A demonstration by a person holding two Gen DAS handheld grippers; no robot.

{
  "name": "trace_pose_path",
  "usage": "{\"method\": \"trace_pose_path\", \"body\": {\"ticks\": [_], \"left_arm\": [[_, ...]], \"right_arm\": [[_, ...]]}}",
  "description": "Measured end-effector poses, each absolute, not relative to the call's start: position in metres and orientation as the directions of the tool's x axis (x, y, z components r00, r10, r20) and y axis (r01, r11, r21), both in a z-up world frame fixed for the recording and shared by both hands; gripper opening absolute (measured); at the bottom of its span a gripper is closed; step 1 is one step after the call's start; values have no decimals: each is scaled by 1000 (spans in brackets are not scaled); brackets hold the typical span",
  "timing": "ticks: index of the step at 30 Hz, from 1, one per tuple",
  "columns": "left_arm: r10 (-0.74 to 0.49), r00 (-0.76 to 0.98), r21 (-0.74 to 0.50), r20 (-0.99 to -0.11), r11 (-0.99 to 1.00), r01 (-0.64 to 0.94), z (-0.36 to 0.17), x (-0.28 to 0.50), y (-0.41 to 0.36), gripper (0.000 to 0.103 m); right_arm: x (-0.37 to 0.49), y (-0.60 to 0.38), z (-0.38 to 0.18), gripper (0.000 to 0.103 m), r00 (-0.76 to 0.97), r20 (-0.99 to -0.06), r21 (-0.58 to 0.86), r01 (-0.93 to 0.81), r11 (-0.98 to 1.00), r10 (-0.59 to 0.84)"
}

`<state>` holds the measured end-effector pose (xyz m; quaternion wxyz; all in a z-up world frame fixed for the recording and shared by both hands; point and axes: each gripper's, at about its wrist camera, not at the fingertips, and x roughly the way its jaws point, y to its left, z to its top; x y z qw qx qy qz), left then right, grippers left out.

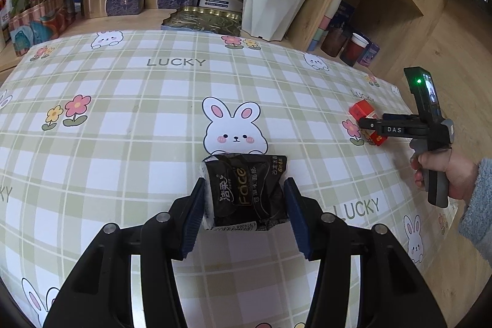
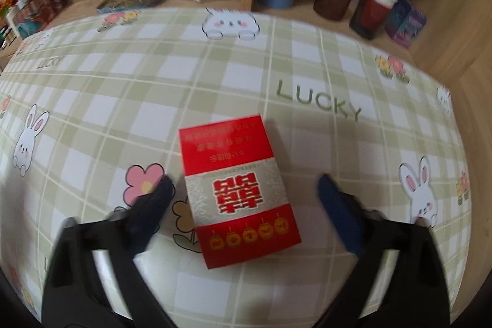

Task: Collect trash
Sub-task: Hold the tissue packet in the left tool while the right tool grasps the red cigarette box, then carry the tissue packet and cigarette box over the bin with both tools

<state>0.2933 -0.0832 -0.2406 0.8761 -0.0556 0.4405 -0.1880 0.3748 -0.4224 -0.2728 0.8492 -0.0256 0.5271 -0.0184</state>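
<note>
Left wrist view: left gripper (image 1: 244, 199) has its blue pads against both sides of a black tissue pack (image 1: 246, 189), so the pack is gripped between the fingers. It sits low over the checked tablecloth (image 1: 138, 119), just near of a printed rabbit; whether its underside touches the cloth cannot be told. To do this step well, keep the squeeze even (the soft wrapper will likely deform) and lift straight up before carrying. At the far right, the right gripper (image 1: 373, 128) reaches leftward over a red box (image 1: 361, 112) near the table's right edge, held by the right hand (image 1: 452, 174) wrapped around the grey handle, sleeve visible at the wrist. No trash container is visible.

Right wrist view: right gripper (image 2: 243, 189) is spread wide, its fingers standing clear on either side of the red box (image 2: 238, 189), with gaps on both sides. The box lies flat on the tablecloth (image 2: 123, 82), slightly rotated, its long axis running near to far. Recommended procedure: centre the fingers on the box's long sides, lower until the pads flank its edges, then close squarely (a skewed closure may spin the box). The view is slightly blurred.
</note>
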Motion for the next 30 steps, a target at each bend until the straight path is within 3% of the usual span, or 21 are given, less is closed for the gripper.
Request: {"method": "trace_pose_path", "body": {"ticks": [3, 30], "left_arm": [[-376, 543, -264, -751, 924, 275, -240, 291, -80, 49], [-418, 551, -270, -722, 904, 331, -188, 184, -45, 50]], "right_arm": [[373, -425, -272, 63, 439, -898, -13, 30, 999, -25], [209, -352, -212, 60, 547, -825, 104, -97, 990, 140]]}}
